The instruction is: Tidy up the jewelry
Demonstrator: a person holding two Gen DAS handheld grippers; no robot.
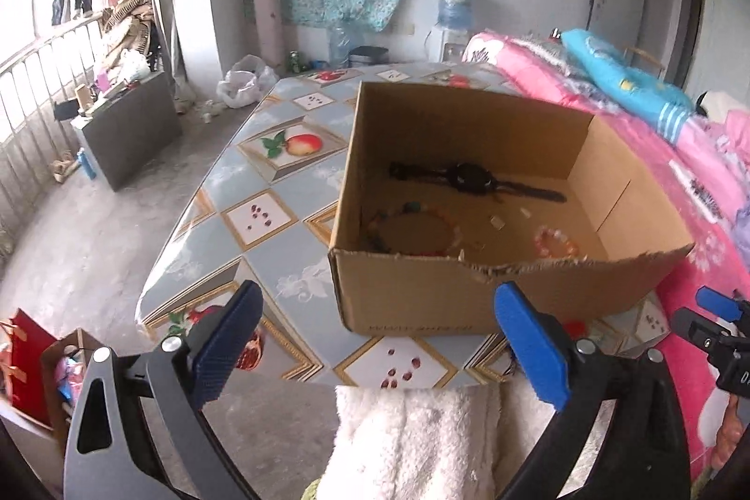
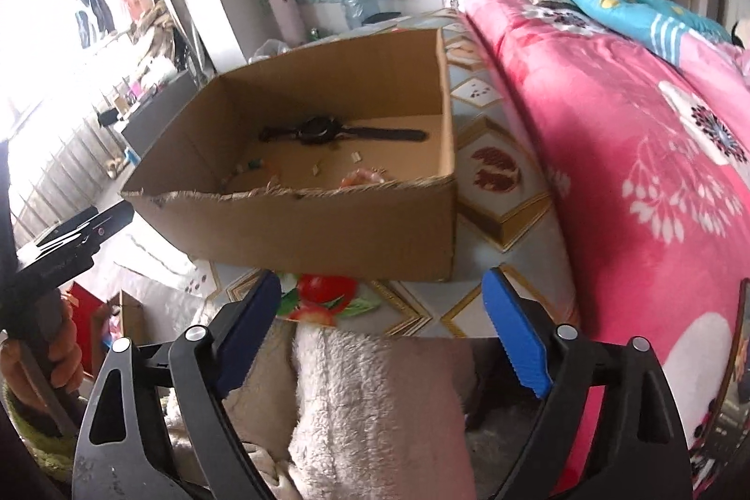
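An open cardboard box (image 1: 408,303) (image 2: 328,233) stands on the tiled table. Inside it lie a black wristwatch (image 1: 473,179) (image 2: 323,132), a multicoloured bead bracelet (image 1: 412,230) and a pink-orange bead bracelet (image 1: 555,242) (image 2: 363,176). My left gripper (image 1: 379,340) hovers in front of the box's near wall, jaws wide apart, nothing between them. My right gripper (image 2: 382,319) also hangs before the box, open and empty. The right gripper's tip (image 1: 717,312) shows at the right edge of the left wrist view.
The table (image 1: 262,214) has a fruit-patterned cover. A pink floral quilt (image 2: 633,172) presses against its right side. A white fluffy cloth (image 1: 412,439) (image 2: 375,406) lies below both grippers. A red bag (image 1: 28,364) sits on the floor at left. A hand holds the left gripper's handle (image 2: 51,354).
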